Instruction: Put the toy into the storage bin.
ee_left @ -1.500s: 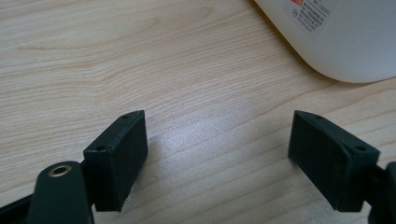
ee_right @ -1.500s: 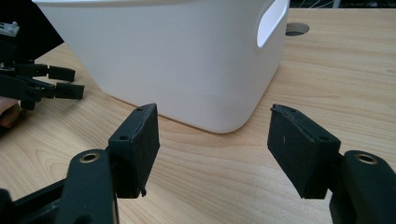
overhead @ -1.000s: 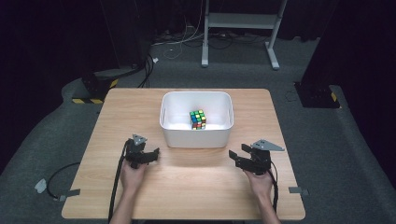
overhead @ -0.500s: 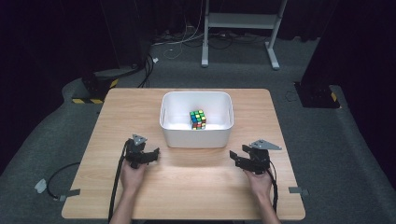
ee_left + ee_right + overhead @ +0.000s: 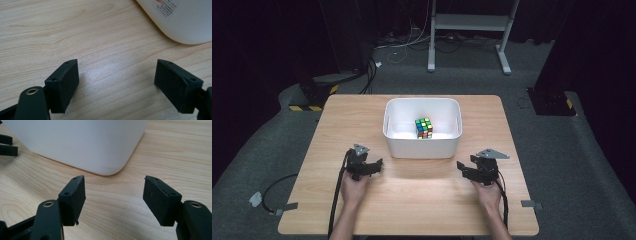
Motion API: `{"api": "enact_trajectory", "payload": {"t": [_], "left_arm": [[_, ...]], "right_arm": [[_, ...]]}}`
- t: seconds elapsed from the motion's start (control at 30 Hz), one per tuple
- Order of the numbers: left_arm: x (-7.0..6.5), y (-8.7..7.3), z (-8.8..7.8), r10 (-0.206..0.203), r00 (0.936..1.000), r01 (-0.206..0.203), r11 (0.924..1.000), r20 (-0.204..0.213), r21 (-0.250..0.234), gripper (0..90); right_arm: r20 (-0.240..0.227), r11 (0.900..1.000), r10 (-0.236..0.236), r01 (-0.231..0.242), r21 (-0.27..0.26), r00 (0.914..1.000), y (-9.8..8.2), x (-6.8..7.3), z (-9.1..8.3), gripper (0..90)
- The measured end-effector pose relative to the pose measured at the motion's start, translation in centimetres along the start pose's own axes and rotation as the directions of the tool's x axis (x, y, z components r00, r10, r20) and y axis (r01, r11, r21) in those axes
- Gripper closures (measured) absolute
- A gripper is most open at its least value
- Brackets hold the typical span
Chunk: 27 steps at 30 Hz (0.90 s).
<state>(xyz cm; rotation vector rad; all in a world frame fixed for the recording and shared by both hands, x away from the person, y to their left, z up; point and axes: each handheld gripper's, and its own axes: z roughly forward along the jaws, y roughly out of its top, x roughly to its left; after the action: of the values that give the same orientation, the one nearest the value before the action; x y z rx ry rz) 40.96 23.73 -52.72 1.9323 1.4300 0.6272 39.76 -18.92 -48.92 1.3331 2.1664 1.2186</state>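
A white plastic bin [image 5: 422, 101] stands at the table's middle, and a multicoloured puzzle cube [image 5: 424, 128] lies inside it toward the right. My left gripper [image 5: 374, 165] rests on the wood near the bin's front left corner. In the left gripper view its jaws [image 5: 116, 67] stand apart over bare wood, with the bin's wall [image 5: 185, 20] ahead to the right. My right gripper [image 5: 462, 169] sits near the bin's front right corner. Its jaws [image 5: 115, 182] are apart with nothing between them, and the bin's rounded corner [image 5: 75, 142] is just ahead.
The wooden table [image 5: 422, 205] has free room in front of the bin and on both sides. Black cables trail from each gripper over the front edge. Dark floor with cables and a metal stand [image 5: 467, 22] lies behind the table.
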Motion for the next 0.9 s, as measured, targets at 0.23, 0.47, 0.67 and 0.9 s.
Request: {"api": "enact_trajectory", "payload": {"t": [0.23,0.47,0.67,0.9], "left_arm": [[0.0,0.0,0.0,0.0,1.0,0.0,1.0,0.0,0.001,19.8],[0.0,0.0,0.0,0.0,1.0,0.0,1.0,0.0,0.001,19.8],[0.0,0.0,0.0,0.0,1.0,0.0,1.0,0.0,0.001,19.8],[0.0,0.0,0.0,0.0,1.0,0.0,1.0,0.0,0.001,19.8]], "right_arm": [[0.011,1.0,0.002,-0.002,0.015,0.9999,-0.1,-0.2,0.6,34.4],[0.025,1.0,0.002,-0.003,0.028,0.9997,-0.2,-0.4,1.3,34.4],[0.04,0.999,-0.005,0.003,0.039,0.9992,-0.4,-0.6,1.6,34.4],[0.063,0.999,-0.003,0.0,0.051,0.998,-0.4,-0.8,1.9,34.5]]}}
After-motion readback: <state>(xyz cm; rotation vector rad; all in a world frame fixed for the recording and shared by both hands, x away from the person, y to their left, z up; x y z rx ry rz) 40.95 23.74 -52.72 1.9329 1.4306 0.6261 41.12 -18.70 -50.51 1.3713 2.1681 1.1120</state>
